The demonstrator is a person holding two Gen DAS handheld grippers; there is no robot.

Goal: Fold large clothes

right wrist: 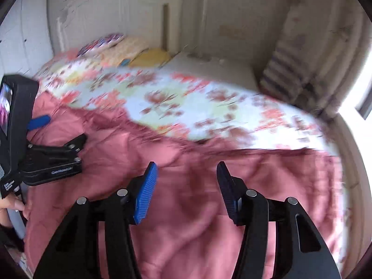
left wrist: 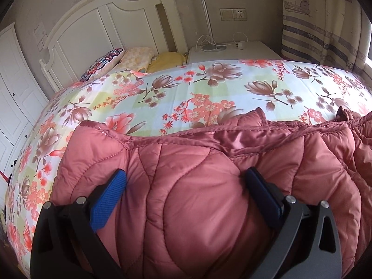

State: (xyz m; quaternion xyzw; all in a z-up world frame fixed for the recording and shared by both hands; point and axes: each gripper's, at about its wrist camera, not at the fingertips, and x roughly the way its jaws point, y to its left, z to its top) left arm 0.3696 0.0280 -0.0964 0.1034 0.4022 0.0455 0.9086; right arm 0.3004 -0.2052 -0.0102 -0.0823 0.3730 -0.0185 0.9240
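Two tongs, both spread apart, gripping nothing: left tongs and right tongs hover over the pink quilted puffer coat lying on the floral-sheeted bed. Looks partly folded, crumpled; final folds likely remain.

Counts around the bed

One pink quilted coat lies on one floral sheet; toward the headboard, three pillows; beside the bed, one nightstand with one lamp; two grippers, left gripper and right gripper.
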